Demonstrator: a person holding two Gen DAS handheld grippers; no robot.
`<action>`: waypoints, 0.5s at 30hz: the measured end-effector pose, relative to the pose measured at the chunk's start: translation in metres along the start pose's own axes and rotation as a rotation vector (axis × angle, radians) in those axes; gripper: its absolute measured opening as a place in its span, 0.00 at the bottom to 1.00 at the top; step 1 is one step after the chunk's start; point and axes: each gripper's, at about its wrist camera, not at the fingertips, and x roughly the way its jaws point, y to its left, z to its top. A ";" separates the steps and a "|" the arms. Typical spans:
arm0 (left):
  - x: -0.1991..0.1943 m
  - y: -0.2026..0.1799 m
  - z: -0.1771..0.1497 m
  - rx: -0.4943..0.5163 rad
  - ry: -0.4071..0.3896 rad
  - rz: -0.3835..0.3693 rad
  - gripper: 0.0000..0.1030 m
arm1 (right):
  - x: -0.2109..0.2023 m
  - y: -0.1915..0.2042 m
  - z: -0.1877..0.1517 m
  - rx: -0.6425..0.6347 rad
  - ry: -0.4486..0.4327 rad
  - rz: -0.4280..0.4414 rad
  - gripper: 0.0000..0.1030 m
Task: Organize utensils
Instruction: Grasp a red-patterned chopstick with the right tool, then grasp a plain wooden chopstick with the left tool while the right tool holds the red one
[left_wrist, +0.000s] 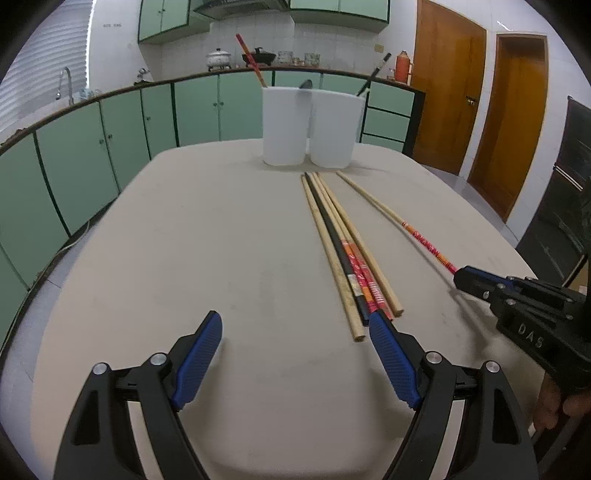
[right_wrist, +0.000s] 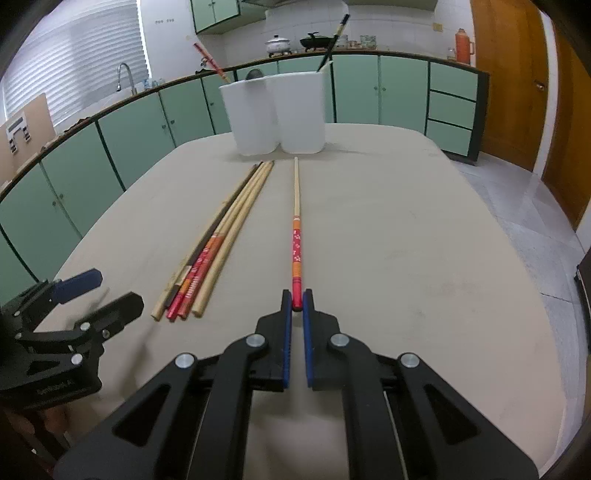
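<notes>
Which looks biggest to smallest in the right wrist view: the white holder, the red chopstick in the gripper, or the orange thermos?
1. White holder, the bulkiest.
2. Red chopstick, longer in the frame but very thin; right gripper grips its end.
3. Orange thermos, smallest, though it stands far back, so unsure.

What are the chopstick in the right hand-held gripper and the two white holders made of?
The red-and-orange patterned chopstick looks like pale wood or bamboo: bare matte tan shaft, painted glossy handle end. The two tall white containers look like smooth, slightly translucent plastic, though glazed ceramic cannot be excluded.
</notes>
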 end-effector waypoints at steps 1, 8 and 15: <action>0.001 -0.002 0.000 0.003 0.006 -0.001 0.74 | 0.000 -0.002 -0.001 0.002 0.000 0.001 0.05; 0.011 -0.011 -0.001 0.026 0.051 0.018 0.67 | 0.001 -0.004 -0.002 0.007 0.004 0.010 0.05; 0.012 -0.017 -0.001 0.042 0.044 0.013 0.47 | 0.004 -0.007 -0.002 0.018 0.014 0.019 0.05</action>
